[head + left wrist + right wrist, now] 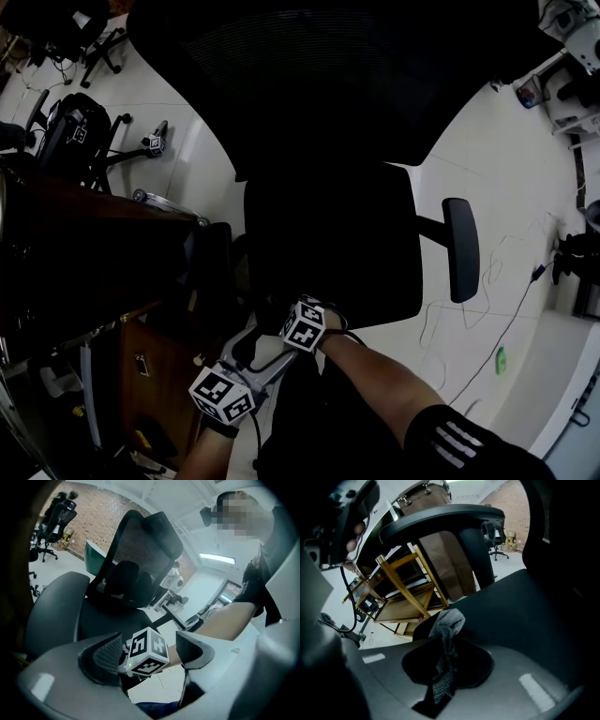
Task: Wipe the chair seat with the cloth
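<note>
The black office chair seat [328,239] fills the middle of the head view, under its mesh backrest [309,66]. At the seat's front edge my right gripper [292,323] is shut on a grey cloth [448,623], which sticks out between the closed jaws just over the seat surface [525,606]. The cloth cannot be made out in the head view. My left gripper [267,364] hovers lower left of the right one, off the seat's front corner. Its jaws stand open with nothing in them, and its view looks across at the right gripper's marker cube [146,651] and the seat [108,618].
The chair's left armrest [440,515] arches over the right gripper view, and the right armrest [461,248] stands beside the seat. A dark wooden desk [84,248] and a shelf cart [405,590] crowd the left. Cables [511,319] trail over the white floor.
</note>
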{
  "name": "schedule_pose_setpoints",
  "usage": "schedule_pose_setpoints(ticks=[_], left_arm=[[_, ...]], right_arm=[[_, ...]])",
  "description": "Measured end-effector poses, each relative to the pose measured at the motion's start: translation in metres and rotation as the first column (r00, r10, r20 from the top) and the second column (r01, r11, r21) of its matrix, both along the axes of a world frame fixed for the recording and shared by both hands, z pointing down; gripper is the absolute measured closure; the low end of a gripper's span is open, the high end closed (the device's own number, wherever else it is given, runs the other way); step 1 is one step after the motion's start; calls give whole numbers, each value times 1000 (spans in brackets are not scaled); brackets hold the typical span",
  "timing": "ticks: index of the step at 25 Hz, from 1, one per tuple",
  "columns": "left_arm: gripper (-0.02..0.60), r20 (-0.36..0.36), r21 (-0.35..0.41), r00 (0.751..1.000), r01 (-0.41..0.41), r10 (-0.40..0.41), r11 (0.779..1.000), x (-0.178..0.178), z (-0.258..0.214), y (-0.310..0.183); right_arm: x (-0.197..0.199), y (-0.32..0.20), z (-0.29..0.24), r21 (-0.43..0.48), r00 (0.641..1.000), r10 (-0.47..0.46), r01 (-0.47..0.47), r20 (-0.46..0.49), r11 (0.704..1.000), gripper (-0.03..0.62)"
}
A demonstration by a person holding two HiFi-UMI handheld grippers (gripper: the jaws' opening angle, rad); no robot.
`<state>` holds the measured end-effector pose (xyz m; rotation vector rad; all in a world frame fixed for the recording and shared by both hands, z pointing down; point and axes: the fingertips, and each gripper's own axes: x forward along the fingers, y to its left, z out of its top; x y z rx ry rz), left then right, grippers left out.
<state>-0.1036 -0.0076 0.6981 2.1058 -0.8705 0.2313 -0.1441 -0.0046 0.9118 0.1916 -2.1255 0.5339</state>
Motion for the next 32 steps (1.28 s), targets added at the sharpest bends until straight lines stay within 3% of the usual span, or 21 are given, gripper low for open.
schedule_pose_setpoints(ticks=[4, 8, 17, 24, 32], left_arm=[[199, -17, -21, 1000, -6, 6, 1000, 11, 7, 3], [198, -25, -24, 998, -57, 57, 998, 32, 6, 4], [198, -42, -19, 983, -180, 179, 983, 93, 1, -7], [198, -60, 0, 966, -252, 251, 968, 141, -8, -17], [196, -50, 4, 963, -266, 266, 964, 152, -16, -23]], right_arm=[[4, 1, 2, -1, 1000, 18, -18, 8, 1000, 548], [40, 8, 12, 17, 999, 2, -2, -48, 1000, 548], [199, 4, 25, 46, 971, 141, -134, -193, 990, 548], [312, -1, 12, 55, 913, 323, -320, -251, 946, 548], [347, -2, 5, 79, 891, 355, -347, -282, 934, 548]])
